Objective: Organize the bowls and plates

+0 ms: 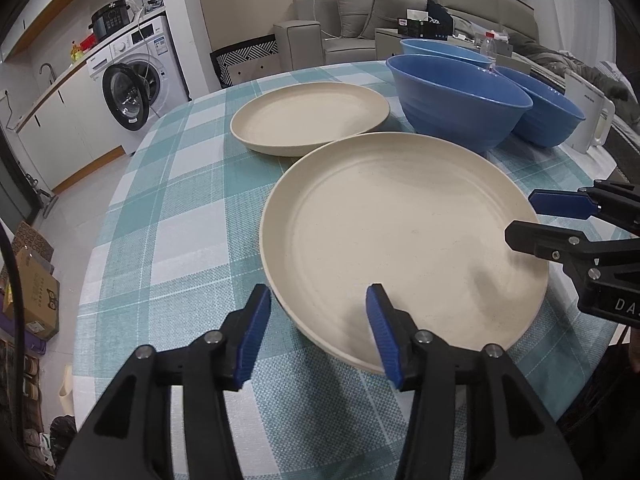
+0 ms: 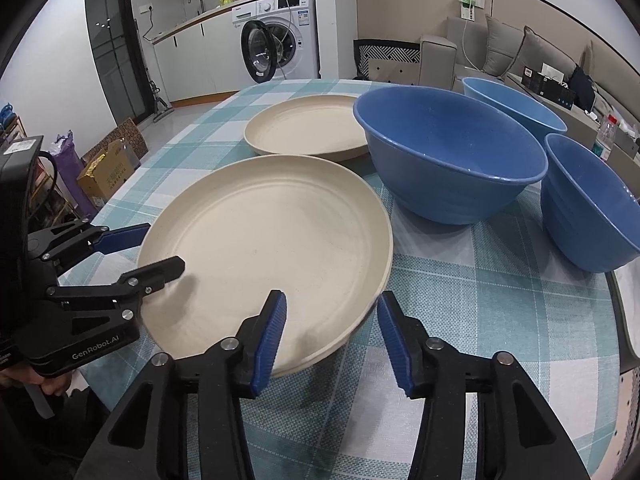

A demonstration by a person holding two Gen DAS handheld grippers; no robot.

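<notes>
- Your left tool (image 1: 319,332) stood with its jaws apart, straddling the near rim of the closer cream plate (image 1: 404,236); neither blue pad pressed on the rim
- Your right tool (image 2: 332,334) did likewise at the plate's opposite edge, jaws parted with the rim between them and nothing gripped
- That closer cream plate (image 2: 272,248) lay flat on the checked table (image 1: 180,208), near its front edge
- Behind it, just beside its far rim, sat the second cream plate (image 1: 310,118)
- Three blue bowls stood upright to the right of the plates: a large bowl (image 2: 448,152) nearest the second plate, a far bowl (image 2: 512,104) behind it, and a side bowl (image 2: 588,200) beside it
- You could see a washing machine (image 1: 136,80) beyond the table
</notes>
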